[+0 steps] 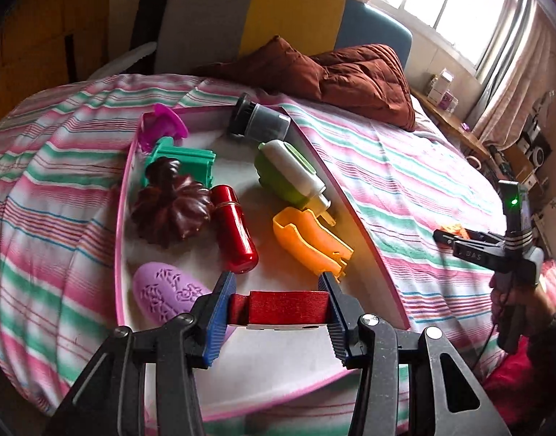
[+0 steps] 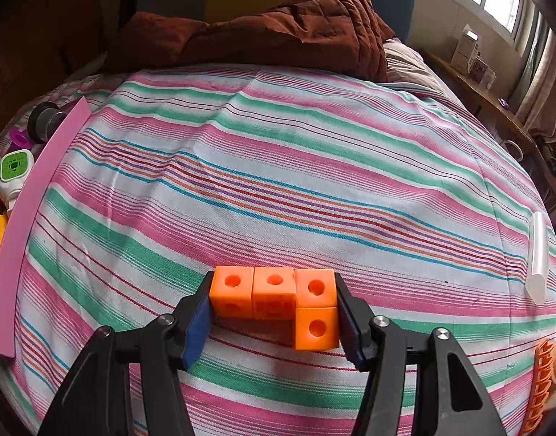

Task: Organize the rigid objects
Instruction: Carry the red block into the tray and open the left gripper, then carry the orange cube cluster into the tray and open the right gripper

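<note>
My left gripper [image 1: 278,303] is shut on a red block [image 1: 283,307], held low over the near end of a pink-rimmed white tray [image 1: 361,225]. In the tray lie a purple embossed piece [image 1: 165,292], a red cylinder [image 1: 236,232], a dark brown ridged ornament [image 1: 170,209], an orange clip [image 1: 310,241], a green and white device [image 1: 288,172], a teal part [image 1: 185,158], a magenta piece [image 1: 163,125] and a grey capped jar [image 1: 259,120]. My right gripper [image 2: 274,307] is shut on an L-shaped piece of orange linked cubes [image 2: 278,299] above the striped bedspread [image 2: 278,167]. The right gripper [image 1: 455,241] also shows at the right edge of the left wrist view.
A brown quilt [image 2: 270,25] is bunched at the head of the bed. A translucent white tube [image 2: 537,254] lies on the bedspread at right, and an orange lattice object [image 2: 541,388] sits at the lower right edge. The tray's pink wall [image 2: 34,196] borders the left.
</note>
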### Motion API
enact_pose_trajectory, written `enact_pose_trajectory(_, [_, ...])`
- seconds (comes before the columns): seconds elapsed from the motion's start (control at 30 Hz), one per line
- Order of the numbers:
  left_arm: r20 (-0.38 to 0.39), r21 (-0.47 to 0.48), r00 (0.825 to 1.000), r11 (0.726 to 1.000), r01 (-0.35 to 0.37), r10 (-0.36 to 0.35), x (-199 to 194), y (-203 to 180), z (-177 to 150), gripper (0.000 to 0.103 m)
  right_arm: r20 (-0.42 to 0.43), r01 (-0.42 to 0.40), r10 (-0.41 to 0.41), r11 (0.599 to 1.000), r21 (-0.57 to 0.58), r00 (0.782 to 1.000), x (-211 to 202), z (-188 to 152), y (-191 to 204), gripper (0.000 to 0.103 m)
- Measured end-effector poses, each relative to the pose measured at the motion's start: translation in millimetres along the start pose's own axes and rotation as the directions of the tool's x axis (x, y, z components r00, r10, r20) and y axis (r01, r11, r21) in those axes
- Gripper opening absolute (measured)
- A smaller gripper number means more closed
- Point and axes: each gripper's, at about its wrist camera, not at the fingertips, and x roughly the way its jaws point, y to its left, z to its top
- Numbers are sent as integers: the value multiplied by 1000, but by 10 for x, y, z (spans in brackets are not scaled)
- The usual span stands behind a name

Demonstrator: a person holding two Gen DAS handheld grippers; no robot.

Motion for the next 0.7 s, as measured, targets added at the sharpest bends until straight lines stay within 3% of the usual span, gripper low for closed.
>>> enact_pose_trajectory(0.17, [-24,16,1000,1000,-12,12,123,8,-38,52,1,0,0,1000,0,1000,3,0,5,60])
enact_pose_trajectory(0.43, [28,34,998,998,-48,47,-28,-1,-87,64,5,3,-3,1000,-6,1000,10,4,22,60])
enact_pose_trajectory(0.7, [72,23,986,988,-152,150,-336,65,-92,66,13,12,-12,1000,-10,1000,0,-11,37,60])
